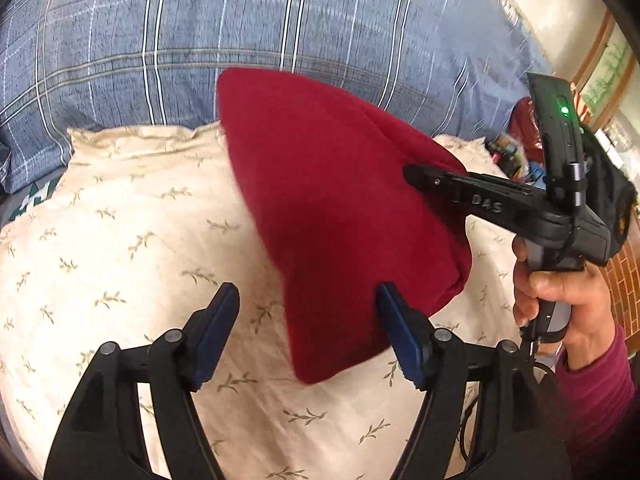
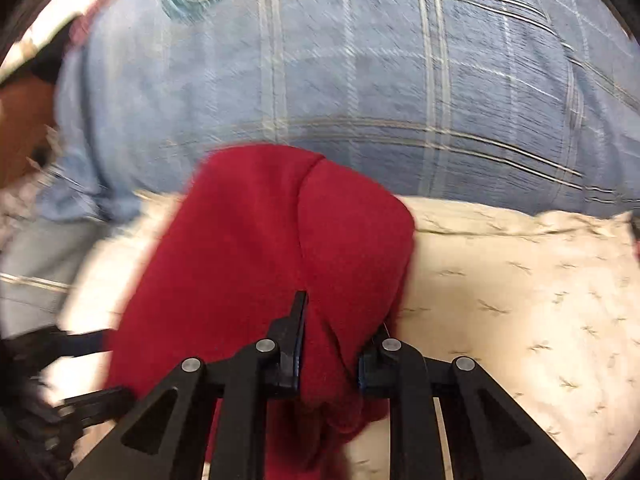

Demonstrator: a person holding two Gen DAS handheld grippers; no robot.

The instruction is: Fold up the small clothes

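A dark red garment (image 1: 340, 208) hangs folded above a cream leaf-print cloth (image 1: 120, 260). My left gripper (image 1: 308, 300) is open; the garment's lower edge hangs between its fingers without being pinched. My right gripper (image 1: 416, 174) comes in from the right and is shut on the garment's right side. In the right wrist view the right gripper (image 2: 336, 320) has the red garment (image 2: 260, 248) bunched between its fingers, and the picture is blurred by motion.
A blue plaid sheet (image 1: 240, 32) covers the bed behind the cream cloth (image 2: 520, 300). Red and coloured items (image 1: 520, 132) lie at the far right, near a brick-pattern floor (image 1: 624, 292). The left gripper's fingers (image 2: 80, 404) show at the lower left of the right wrist view.
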